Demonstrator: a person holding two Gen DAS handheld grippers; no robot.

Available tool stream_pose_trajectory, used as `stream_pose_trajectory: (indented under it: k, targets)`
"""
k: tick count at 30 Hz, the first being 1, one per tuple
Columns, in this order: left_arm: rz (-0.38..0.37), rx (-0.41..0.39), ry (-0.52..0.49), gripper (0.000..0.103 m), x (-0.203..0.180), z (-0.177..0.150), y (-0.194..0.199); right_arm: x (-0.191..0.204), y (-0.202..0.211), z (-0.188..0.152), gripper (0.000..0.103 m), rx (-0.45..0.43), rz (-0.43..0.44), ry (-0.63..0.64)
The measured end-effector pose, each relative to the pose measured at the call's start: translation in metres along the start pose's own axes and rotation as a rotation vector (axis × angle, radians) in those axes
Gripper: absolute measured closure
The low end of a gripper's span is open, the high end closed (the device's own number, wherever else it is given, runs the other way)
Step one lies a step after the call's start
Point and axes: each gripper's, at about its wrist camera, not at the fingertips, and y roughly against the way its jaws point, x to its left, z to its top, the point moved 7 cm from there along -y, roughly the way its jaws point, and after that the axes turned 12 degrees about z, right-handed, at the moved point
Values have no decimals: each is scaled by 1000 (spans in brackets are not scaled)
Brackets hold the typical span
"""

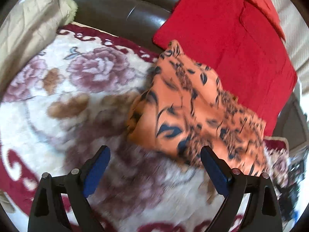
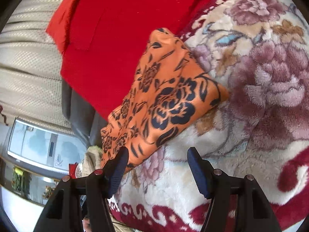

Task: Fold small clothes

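An orange cloth with a dark floral print [image 1: 185,112] lies folded on a fluffy flowered blanket [image 1: 81,89], its far side against a red garment [image 1: 227,44]. My left gripper [image 1: 154,152] hangs open just short of the cloth's near edge, nothing between its blue pads. In the right wrist view the same orange cloth [image 2: 164,100] runs diagonally beside the red garment [image 2: 123,29]. My right gripper [image 2: 156,150] is open over the blanket [image 2: 251,96]; its left finger sits in front of the cloth's near corner and no fabric lies between the pads.
A beige quilted jacket [image 1: 32,31] lies at the blanket's far left. A dark leather sofa back [image 1: 119,9] rises behind. A cream textured cover [image 2: 29,61] and a glass-fronted cabinet [image 2: 38,147] lie past the red garment.
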Motion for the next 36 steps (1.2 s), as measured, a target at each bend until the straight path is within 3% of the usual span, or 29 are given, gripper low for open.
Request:
stream_pose_trajectory:
  k: [4,6,8,10,13,16,19,20,21,22,23,24,28,31,36]
  targets:
    - [-31,47,60,11,-5,5,-25,-12,-4,12,37,-21,-18,-24]
    - [-34,21,86,14,-6,8,-28,-18,-9,17,37,-26,-30,-33]
    - [-54,-8,107,34,-7,11,-28,-22,-13,22,37,-31,-26,-48]
    - [-50,-9,122,38,-5,14,-32,-24,-20,27,35,-40,-16,-55]
    - [-63,-2,141,38,-5,17,-36,-23,-31,38,35,-54,-12,-42]
    - [-85,1,177,26,-8,20,-39,-21,-46,50,35,-70,-8,-34]
    - [-63,-3,186,26,-11,21,-43,-21,-59,64,35,-110,5,-33]
    - [-55,-9,191,31,-11,22,-44,-21,-61,67,36,-121,6,-31]
    - [-52,-20,203,40,-11,23,-44,-21,-65,71,47,-131,-5,-24]
    - [-53,-26,209,56,-10,25,-43,-21,-67,73,60,-136,-23,-15]
    - [-67,-24,209,64,-11,26,-42,-22,-71,74,72,-121,-39,-7]
    - [-79,-24,210,67,-12,26,-41,-21,-72,75,75,-122,-46,3]
    - [-70,-62,149,74,-19,27,-20,4,-65,71,81,-137,-84,134]
    - [-91,-77,139,74,-16,24,1,22,-53,65,82,-159,-67,161]
    - [-94,-104,59,74,-1,-6,47,42,-17,41,83,-150,-45,208]
